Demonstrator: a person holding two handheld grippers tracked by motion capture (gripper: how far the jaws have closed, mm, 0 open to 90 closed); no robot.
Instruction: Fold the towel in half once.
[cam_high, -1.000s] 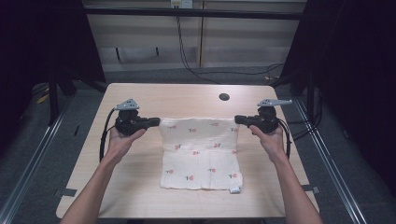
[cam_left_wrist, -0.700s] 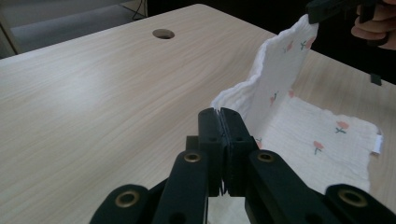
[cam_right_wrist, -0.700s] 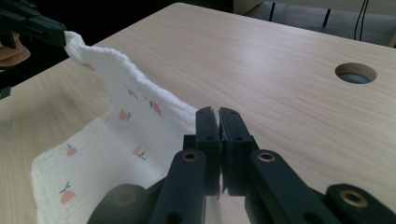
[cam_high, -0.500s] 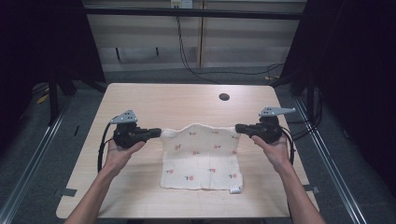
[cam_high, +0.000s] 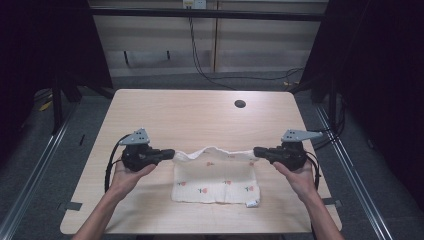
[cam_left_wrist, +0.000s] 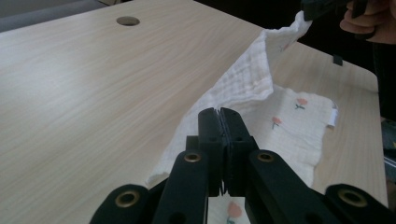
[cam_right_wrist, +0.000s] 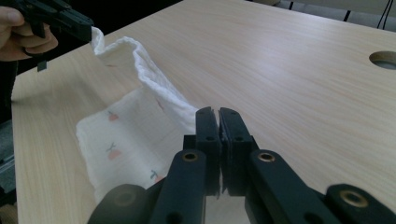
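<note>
Cloth (cam_high: 215, 175), white muslin with small flower prints, lies near the front edge of the wooden table (cam_high: 200, 115), its far edge lifted and stretched between my two claws. My left gripper (cam_high: 167, 154) is pressed together on the far left corner of that edge; my right gripper (cam_high: 260, 151) is pinching the far right corner likewise. The near half rests flat on the table, with a small tag (cam_high: 253, 203) at its near right corner.

Bare table (cam_high: 200, 115) all around the cloth (cam_high: 215, 180), only a small hole (cam_high: 240, 104) at the far side.
</note>
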